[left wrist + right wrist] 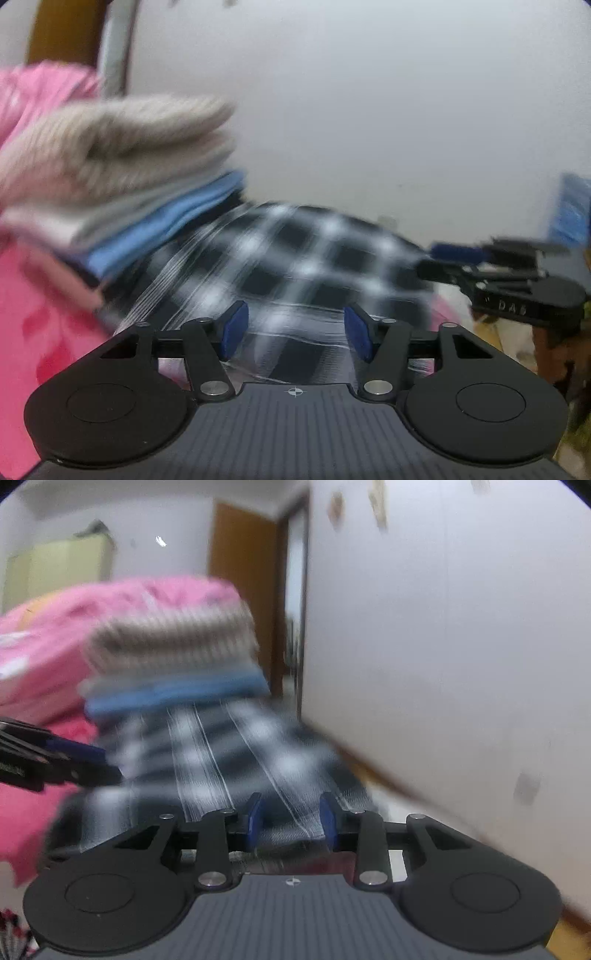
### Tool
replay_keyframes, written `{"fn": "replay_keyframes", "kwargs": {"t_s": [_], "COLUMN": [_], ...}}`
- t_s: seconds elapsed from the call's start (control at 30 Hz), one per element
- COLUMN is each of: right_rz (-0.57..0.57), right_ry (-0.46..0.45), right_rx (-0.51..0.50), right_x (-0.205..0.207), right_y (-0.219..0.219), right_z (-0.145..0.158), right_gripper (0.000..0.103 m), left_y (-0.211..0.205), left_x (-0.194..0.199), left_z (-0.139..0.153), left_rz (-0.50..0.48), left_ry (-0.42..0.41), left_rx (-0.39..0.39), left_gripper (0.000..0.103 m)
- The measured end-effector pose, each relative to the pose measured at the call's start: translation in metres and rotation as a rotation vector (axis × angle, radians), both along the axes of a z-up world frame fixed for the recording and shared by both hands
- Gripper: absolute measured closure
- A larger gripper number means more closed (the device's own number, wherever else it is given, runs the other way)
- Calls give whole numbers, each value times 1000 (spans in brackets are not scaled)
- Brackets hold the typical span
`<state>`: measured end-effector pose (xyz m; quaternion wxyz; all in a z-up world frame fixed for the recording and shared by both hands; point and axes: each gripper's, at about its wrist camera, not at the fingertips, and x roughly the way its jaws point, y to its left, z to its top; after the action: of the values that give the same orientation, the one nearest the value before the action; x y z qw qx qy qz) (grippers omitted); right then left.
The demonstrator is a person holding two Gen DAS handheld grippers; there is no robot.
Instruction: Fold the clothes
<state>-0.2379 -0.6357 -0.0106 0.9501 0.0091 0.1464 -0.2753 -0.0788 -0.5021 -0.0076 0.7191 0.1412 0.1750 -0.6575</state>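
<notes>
Left wrist view blurs the checked garment (303, 258) beside stacked clothes (110, 166)

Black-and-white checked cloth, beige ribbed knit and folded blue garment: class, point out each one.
Black-and-white checked cloth (303, 258), left wrist view, middle of its upper surface.
Beige ribbed knit (177, 646), right wrist view, its front folded edge.
Folded blue garment (177, 696), right wrist view, its front edge.
</notes>
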Motion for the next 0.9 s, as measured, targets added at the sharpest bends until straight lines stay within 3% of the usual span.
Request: {"fn": "replay_keyframes", "kwargs": {"t_s": [0.07, 0.13, 0.17, 0.23, 0.3, 0.37, 0.43, 0.53, 0.6, 0.7, 0.77, 0.83, 0.9], "right_rz": [72, 29, 7, -31, -53, -71, -105, -165, -189, -161, -136, -128, -113], "right_ry": [20, 139, 141, 96, -11, -89, -101, -16, -7, -68, -83, -74, -71], "right_rx": [-10, -7, 13, 68, 72, 78, 105, 239, 300, 379, 364, 348, 366], "right_x": [6, 25, 24, 15, 6, 12, 29, 65, 64, 25, 5, -2, -9], "right_y": [10, 5, 2, -5, -5, -13, -29, -55, -51, -20, 14, 52, 87], "right_z": [-3, -25, -25, -18, -1, 10, 11, -9, -5, 19, 35, 46, 50], "right_gripper": [68, 67, 67, 68, 68, 68, 68, 67, 66, 64, 55, 37, 24], "left_y": [-6, -9, -7, -3, 1, -8, -7, 9, 32, 72, 97, 119, 139], "left_x": [-17, -24, -25, -26, -27, -32, -29, -24, -17, -5, 1, -2, -5], "left_z": [-13, -17, -14, -6, 2, 3, 7, 23, 47, 87, 111, 124, 131], "left_rz": [-25, -21, -19, -15, -12, 2, 21, 58, 76, 105, 126, 120, 112], "left_ry": [-56, -78, -78, -75, -72, -70, -46, -12, -24, -35, -34, -19, 7], "left_rx": [35, 25, 18, 6, -6, 39, 89, 120, 108, 75, 73, 78, 76], "left_gripper": [36, 35, 35, 36, 35, 34, 34, 34, 34, 26, 17, 4, 1]}}
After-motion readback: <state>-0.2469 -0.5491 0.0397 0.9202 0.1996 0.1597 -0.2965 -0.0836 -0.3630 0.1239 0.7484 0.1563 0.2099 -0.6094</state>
